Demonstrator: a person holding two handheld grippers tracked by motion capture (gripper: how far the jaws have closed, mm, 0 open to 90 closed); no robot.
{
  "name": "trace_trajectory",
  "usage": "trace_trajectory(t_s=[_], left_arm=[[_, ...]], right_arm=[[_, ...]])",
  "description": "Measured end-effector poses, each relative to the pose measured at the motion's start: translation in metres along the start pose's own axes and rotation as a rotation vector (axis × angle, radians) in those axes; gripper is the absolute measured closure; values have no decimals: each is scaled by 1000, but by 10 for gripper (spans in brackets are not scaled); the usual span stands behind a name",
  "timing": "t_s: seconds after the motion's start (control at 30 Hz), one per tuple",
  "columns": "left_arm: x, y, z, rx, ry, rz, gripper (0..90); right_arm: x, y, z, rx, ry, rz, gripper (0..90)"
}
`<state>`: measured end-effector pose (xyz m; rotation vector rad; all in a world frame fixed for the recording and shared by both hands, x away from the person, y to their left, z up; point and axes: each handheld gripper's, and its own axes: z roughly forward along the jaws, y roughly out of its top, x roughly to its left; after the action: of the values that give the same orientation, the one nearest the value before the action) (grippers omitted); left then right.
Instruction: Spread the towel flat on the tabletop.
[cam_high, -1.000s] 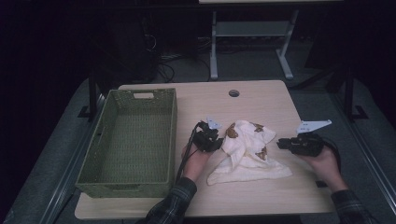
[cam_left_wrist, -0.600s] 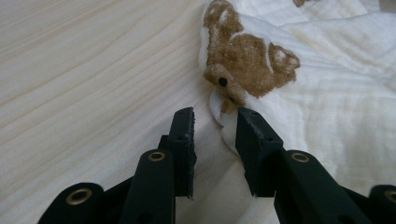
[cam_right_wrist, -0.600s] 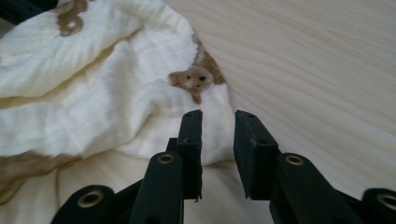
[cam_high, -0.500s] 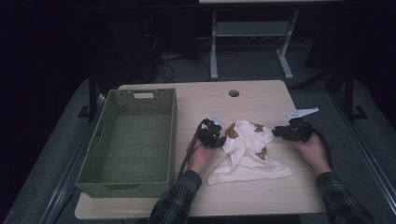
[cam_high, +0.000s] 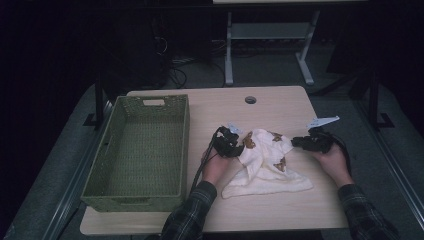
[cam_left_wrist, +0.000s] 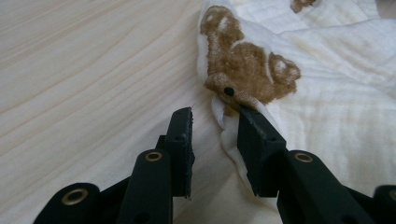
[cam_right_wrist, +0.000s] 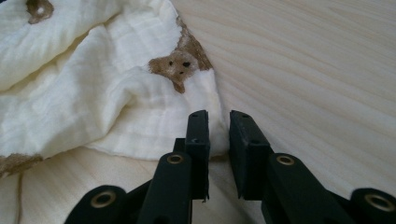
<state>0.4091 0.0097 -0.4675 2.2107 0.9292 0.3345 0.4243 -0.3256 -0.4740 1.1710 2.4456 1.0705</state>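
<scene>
Both grippers at opposite edges of a crumpled cream cloth on the desk

Lying rumpled on the bare wood of the desk (cam_high: 280, 107), just right of the green basket (cam_high: 140, 150): a cream cloth (cam_high: 265, 167) printed with brown bears. Left gripper (cam_left_wrist: 215, 123) at the cloth's left edge, jaws having just been opening, a gap between them, a twisted fold of hem against the right jaw only, nothing pinched. Right gripper (cam_right_wrist: 218, 125) at the cloth's right edge, jaws having just been closing, now a narrow gap with the hem at the tips, not clamped. Probably very light, soft and limp, no stiffness, likely to sag and bunch when lifted; not fragile, not slippery. Best taken at 2 corners or along the hem, pinching a fold well inside the pads
</scene>
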Motion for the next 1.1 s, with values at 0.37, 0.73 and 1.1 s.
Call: trace_trajectory(t_s=[0.37,0.73,1.1], left_arm=[[-3,5,-2,2,4,26,878],[31,23,-18,-53,177,-41,879],[61,33,-17,-50,289,-82,880]], right_arm=[[2,1,-1,-2,16,-11,861],[-25,7,-14,-44,-1,27,863],[-44,24,-15,-51,-41,48,862]])
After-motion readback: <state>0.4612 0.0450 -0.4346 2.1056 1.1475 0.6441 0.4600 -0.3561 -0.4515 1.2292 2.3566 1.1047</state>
